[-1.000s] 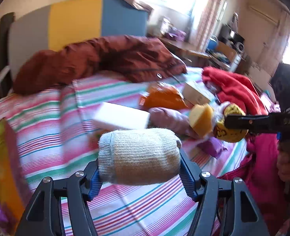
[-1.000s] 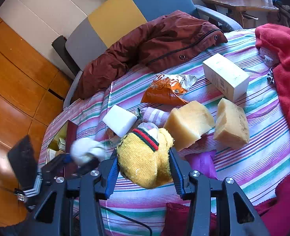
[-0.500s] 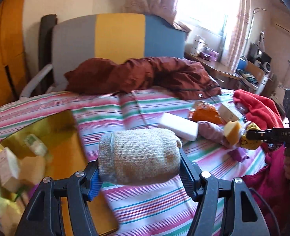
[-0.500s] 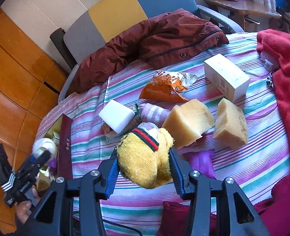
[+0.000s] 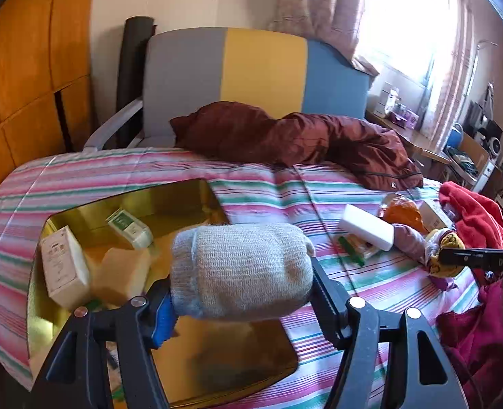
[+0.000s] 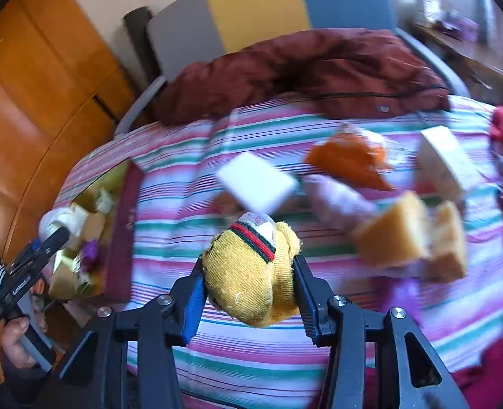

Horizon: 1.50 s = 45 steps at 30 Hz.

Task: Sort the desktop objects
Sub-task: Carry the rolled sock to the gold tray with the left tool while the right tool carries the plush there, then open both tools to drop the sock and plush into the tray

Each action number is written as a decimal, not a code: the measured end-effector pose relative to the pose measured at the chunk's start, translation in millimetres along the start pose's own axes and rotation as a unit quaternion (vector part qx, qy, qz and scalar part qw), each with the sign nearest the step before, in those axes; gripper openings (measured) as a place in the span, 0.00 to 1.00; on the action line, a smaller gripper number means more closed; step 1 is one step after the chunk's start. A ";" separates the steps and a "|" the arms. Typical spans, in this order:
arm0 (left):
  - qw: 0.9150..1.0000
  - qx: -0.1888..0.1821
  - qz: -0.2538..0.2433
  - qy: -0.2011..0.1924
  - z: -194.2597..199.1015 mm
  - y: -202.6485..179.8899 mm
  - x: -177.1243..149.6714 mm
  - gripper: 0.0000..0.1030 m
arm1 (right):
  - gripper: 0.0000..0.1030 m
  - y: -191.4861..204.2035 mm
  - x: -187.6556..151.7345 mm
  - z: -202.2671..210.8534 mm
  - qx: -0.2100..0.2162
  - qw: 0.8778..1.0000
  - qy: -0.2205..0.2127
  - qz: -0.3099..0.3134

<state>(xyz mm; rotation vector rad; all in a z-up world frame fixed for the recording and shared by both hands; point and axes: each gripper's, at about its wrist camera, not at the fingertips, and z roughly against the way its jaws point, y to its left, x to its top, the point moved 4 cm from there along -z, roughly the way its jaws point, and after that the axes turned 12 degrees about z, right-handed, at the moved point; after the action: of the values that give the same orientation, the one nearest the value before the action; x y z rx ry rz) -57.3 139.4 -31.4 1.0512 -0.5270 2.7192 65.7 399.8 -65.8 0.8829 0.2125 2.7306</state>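
A rolled grey sock (image 5: 241, 266) is pinched between the jaws of my left gripper (image 5: 241, 293), which hangs over the near edge of an open gold box (image 5: 183, 194) at the left of the striped table. The box holds small cartons and a yellow sponge (image 5: 122, 272). My right gripper (image 6: 249, 289) is shut on a rolled yellow sock (image 6: 248, 272) with a red and green band, above the table's middle. In the right wrist view the left gripper (image 6: 52, 235) with its grey sock (image 6: 59, 220) shows over the gold box (image 6: 115, 177).
On the striped cloth lie a white block (image 6: 256, 187), an orange snack bag (image 6: 350, 158), a pale sock (image 6: 336, 197), two yellow sponges (image 6: 394, 235) and a white carton (image 6: 445, 167). A maroon jacket (image 5: 302, 136) lies at the back, a red cloth (image 5: 473, 214) at the right.
My left gripper has swung left with the grey sock, from over the loose items to over the gold box. The right gripper has shifted left with the yellow sock; its view is blurred.
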 end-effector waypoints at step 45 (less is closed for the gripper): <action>0.984 0.113 0.135 -0.010 -1.4 144.9 23.0 0.80 | 0.84 211.9 76.2 -110.4 0.113 0.990 -0.025 0.080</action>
<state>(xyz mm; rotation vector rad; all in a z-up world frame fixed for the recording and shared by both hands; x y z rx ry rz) -116.9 7.3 -54.7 1.1355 -0.3946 3.0698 -102.1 213.4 -66.3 1.0680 0.4672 2.8681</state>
